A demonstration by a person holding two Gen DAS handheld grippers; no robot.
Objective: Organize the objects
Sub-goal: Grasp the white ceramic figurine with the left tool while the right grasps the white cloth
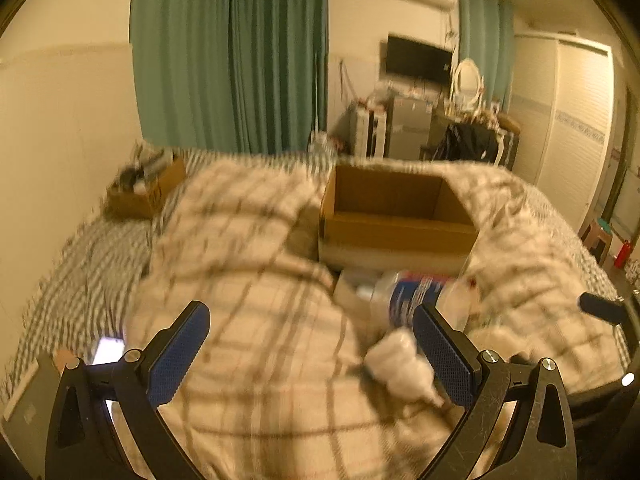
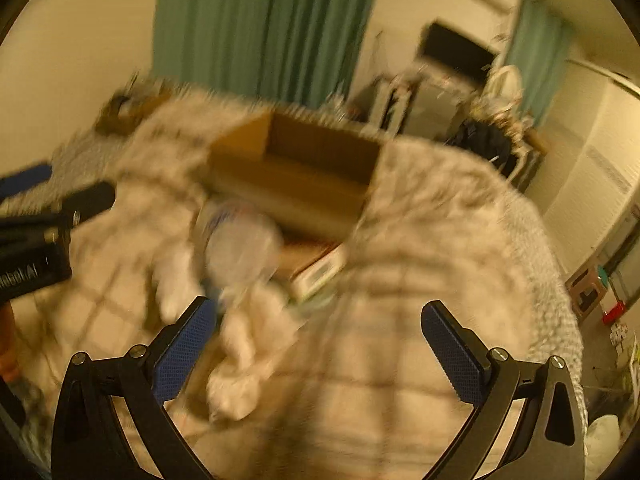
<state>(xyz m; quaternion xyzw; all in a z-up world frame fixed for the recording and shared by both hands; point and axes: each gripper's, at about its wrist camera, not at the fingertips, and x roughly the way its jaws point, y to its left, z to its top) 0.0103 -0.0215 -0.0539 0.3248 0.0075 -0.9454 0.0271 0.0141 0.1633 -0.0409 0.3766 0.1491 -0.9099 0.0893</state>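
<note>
An open, empty-looking cardboard box (image 1: pixel 396 208) sits on a plaid blanket (image 1: pixel 256 264) on a bed; it also shows in the right wrist view (image 2: pixel 296 168). In front of it lie a clear plastic bottle (image 1: pixel 416 292) with a blue label, a flat small box (image 2: pixel 320 270) and crumpled white tissue (image 1: pixel 400 364). The bottle (image 2: pixel 240 244) and tissue (image 2: pixel 240 344) show blurred in the right wrist view. My left gripper (image 1: pixel 312 344) is open and empty above the blanket, tissue near its right finger. My right gripper (image 2: pixel 318 340) is open and empty, the tissue by its left finger.
A second cardboard box (image 1: pixel 144 188) with items stands at the bed's far left. A lit phone (image 1: pixel 108 350) lies on the left edge. Green curtains (image 1: pixel 228 56), a fridge and a dresser stand beyond the bed. The left gripper (image 2: pixel 40 216) shows at the right view's left edge.
</note>
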